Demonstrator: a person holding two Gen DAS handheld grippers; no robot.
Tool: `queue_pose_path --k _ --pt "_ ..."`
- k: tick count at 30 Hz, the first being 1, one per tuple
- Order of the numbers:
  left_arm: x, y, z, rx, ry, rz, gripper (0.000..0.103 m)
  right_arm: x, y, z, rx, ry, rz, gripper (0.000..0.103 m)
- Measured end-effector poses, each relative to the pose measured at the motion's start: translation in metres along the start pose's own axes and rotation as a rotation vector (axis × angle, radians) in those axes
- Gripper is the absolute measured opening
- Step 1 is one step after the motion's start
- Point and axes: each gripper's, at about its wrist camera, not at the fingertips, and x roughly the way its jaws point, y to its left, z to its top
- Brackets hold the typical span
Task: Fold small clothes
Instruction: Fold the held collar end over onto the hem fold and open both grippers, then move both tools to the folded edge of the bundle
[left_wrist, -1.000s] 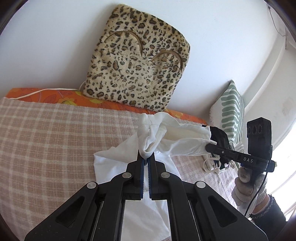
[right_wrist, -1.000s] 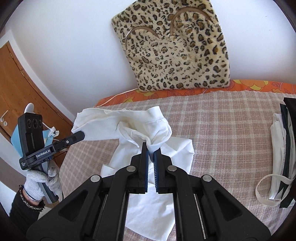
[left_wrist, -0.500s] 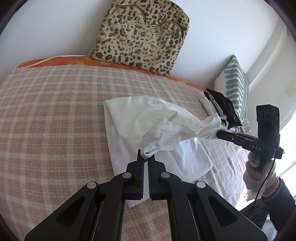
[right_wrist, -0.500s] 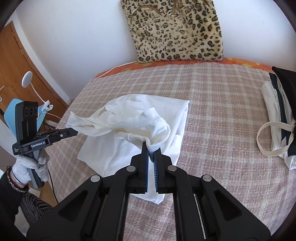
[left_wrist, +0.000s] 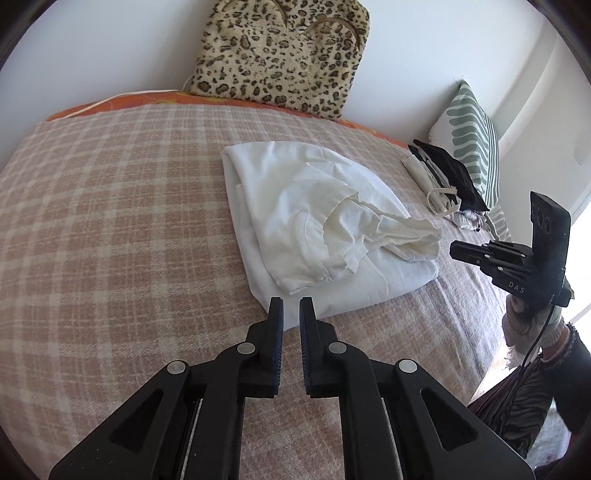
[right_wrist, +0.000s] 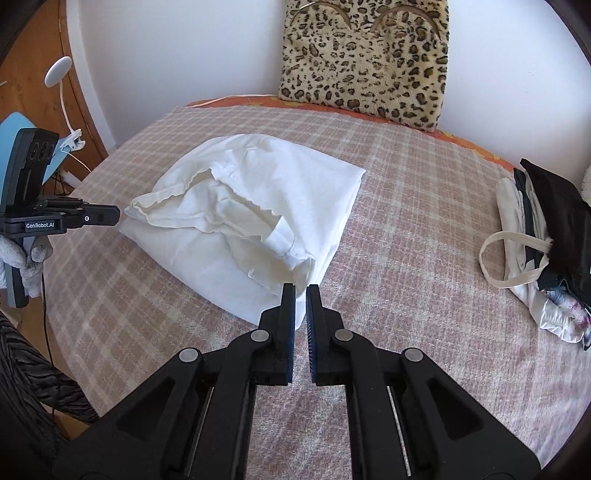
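A: What is the white thing in the middle of the frame?

B: It is a soft white garment (left_wrist: 314, 221), folded over and lying on the bed (left_wrist: 110, 221). The top layer is bunched and wrinkly, with a stitched hem. The bottom layer is flat and smooth.

A: What does the bed look like?

B: It has a fuzzy blanket with pink and cream squares. A fluffy leopard-spot cushion (right_wrist: 365, 59) leans on the white wall at the top of the frame.

A: And the grippers?

B: The left gripper (left_wrist: 291, 312) is black plastic with blue ridged pads. Its jaws are opening, with nothing between them. It sits just below the near edge of the cloth. The right gripper (right_wrist: 300, 299) has its jaws almost together, and they hold nothing.

A: What is at the right edge of the right wrist view?

B: A pile of clothes (right_wrist: 535, 236), black and white, with a cream strap loop.
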Motion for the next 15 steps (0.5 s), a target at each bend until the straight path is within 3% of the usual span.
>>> queue_pose_path --k 1,3,5,6,8,11,15 --pt "-0.003 0.002 -0.001 -0.024 -0.005 -0.011 0.011 -0.005 -0.003 -0.003 0.028 -0.006 0.016 0.007" --pt "-0.007 0.004 -0.003 -0.078 -0.015 -0.050 0.011 -0.013 -0.013 -0.007 0.116 -0.021 0.069 0.016" --pt "-0.009 0.008 -0.002 -0.165 -0.031 -0.098 0.014 -0.013 -0.028 -0.010 0.258 -0.021 0.136 0.056" --pt "-0.009 0.011 -0.001 -0.225 -0.036 -0.130 0.024 -0.012 -0.036 -0.012 0.334 -0.026 0.183 0.058" --pt "-0.005 0.014 0.000 -0.317 -0.036 -0.181 0.032 -0.005 -0.051 -0.014 0.465 -0.017 0.300 0.058" --pt "0.002 0.014 0.005 -0.380 -0.036 -0.209 0.032 0.010 -0.070 -0.017 0.650 -0.008 0.399 0.058" --pt "0.014 0.020 0.010 -0.470 -0.029 -0.235 0.035 0.035 -0.087 -0.019 0.806 0.025 0.437 0.058"
